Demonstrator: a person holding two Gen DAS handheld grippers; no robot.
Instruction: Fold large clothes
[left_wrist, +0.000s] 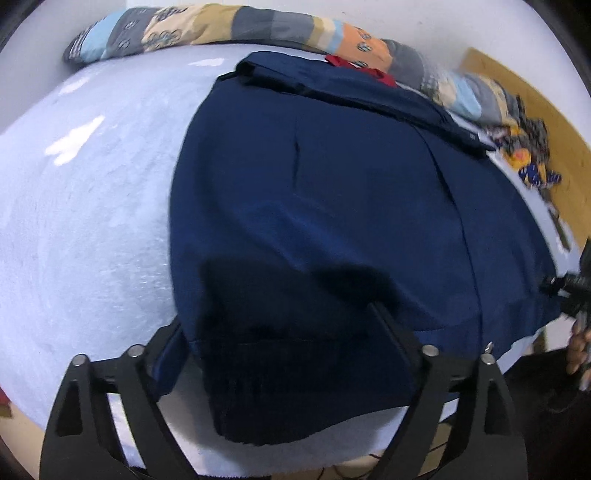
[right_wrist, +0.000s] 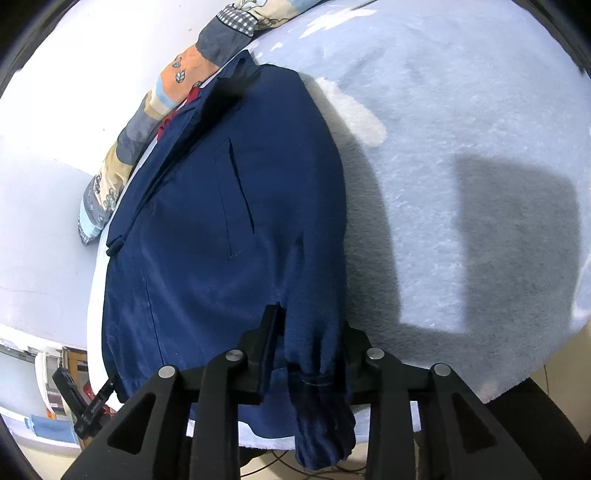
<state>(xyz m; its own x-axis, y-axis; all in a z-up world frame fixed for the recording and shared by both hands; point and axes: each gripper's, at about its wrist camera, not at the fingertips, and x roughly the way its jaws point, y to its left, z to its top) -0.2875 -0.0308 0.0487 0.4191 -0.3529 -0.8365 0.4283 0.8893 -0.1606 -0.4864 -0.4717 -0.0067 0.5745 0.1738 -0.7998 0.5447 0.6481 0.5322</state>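
A large navy jacket (left_wrist: 332, 184) lies spread on a pale blue bed (left_wrist: 92, 221), collar at the far end. Its near hem hangs over the bed's front edge. My left gripper (left_wrist: 279, 332) stands wide open astride that hem, with the cloth lying slack between its fingers. In the right wrist view the jacket (right_wrist: 221, 221) runs away from me. My right gripper (right_wrist: 312, 332) is shut on a bunched sleeve, whose cuff (right_wrist: 321, 424) dangles below the bed edge. At the far right of the left wrist view, the right gripper (left_wrist: 569, 291) shows beside a hand (left_wrist: 580, 347).
A patchwork quilt (left_wrist: 221, 26) is rolled along the wall behind the jacket, with a red cloth (left_wrist: 369, 70) at the collar. A heap of patterned fabric (left_wrist: 528, 155) lies at the far right. Bare bed surface (right_wrist: 461, 147) stretches beside the jacket. A black device (right_wrist: 81, 402) shows at the jacket's lower corner.
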